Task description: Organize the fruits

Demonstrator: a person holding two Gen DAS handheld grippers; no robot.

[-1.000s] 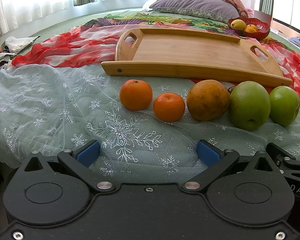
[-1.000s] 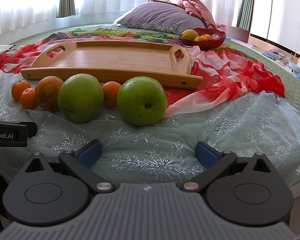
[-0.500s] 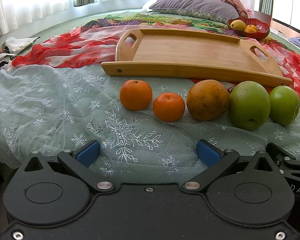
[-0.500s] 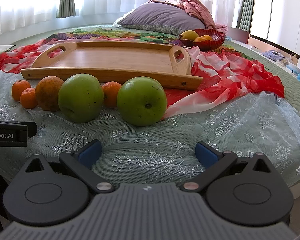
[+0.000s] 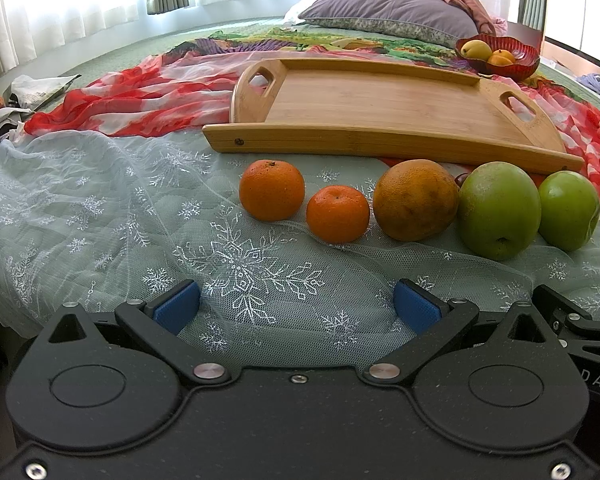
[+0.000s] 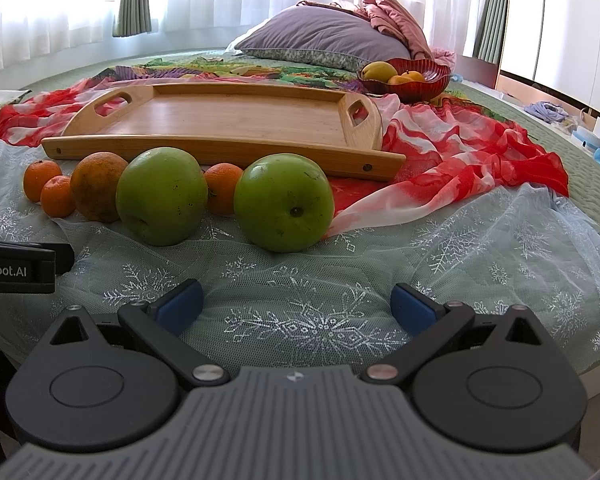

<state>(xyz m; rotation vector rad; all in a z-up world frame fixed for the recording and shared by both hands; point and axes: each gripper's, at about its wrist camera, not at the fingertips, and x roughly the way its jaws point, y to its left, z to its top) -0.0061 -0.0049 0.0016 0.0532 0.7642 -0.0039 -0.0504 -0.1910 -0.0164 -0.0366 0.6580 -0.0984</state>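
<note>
- Both grippers released: left gripper (image 5: 296, 302) and right gripper (image 6: 296, 300) hover over snowflake mesh cloth (image 5: 100, 220), jaws wide, nothing held.
- Six fruits in row: three small oranges (image 5: 272, 190), large orange (image 5: 416, 200), two green apples (image 6: 284, 202).
- Wooden tray (image 6: 236, 118) just behind, bare.
- Red bowl (image 6: 416, 76) with fruit, far back.

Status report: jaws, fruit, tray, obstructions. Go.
Left gripper and right gripper: jaws open, empty. Fruit row on lace cloth, before the wooden tray; tray bare. No obstruction between grippers and fruit.
</note>
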